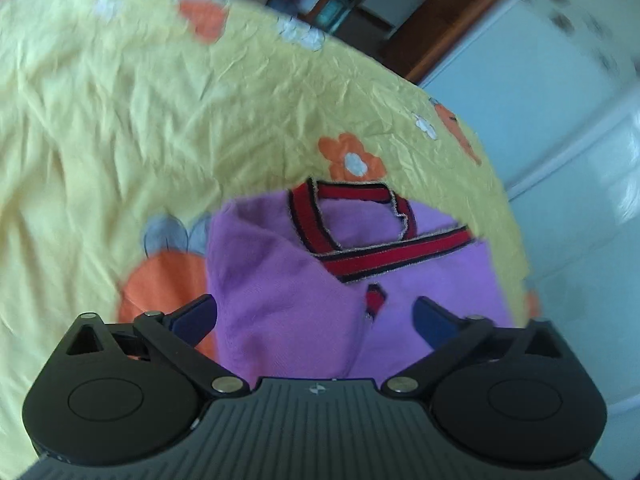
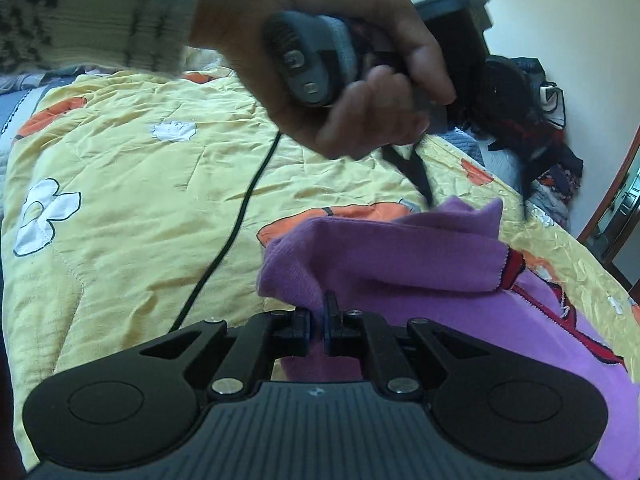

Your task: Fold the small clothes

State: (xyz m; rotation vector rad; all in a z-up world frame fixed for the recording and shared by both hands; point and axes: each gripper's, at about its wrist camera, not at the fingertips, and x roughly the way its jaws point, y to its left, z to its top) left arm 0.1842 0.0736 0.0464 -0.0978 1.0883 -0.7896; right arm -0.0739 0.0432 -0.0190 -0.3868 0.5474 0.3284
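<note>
A small purple garment (image 1: 280, 280) with a red and black striped collar (image 1: 352, 216) lies on the yellow flowered bedspread (image 1: 120, 120). My left gripper (image 1: 316, 316) hovers just above it, blue fingers (image 1: 196, 316) spread wide, open and pressing on nothing. In the right wrist view the same purple garment (image 2: 400, 256) has one fold lifted. My right gripper (image 2: 318, 312) is shut on the edge of that fold. Above it a person's hand (image 2: 340, 60) holds the left gripper's handle.
The bedspread (image 2: 120, 180) covers a bed. A black cable (image 2: 240, 208) runs across it. A dark pile of clothes (image 2: 532, 132) sits at the bed's far corner. A white cabinet (image 1: 560, 120) and a wooden door frame (image 1: 440, 20) stand beyond the bed's edge.
</note>
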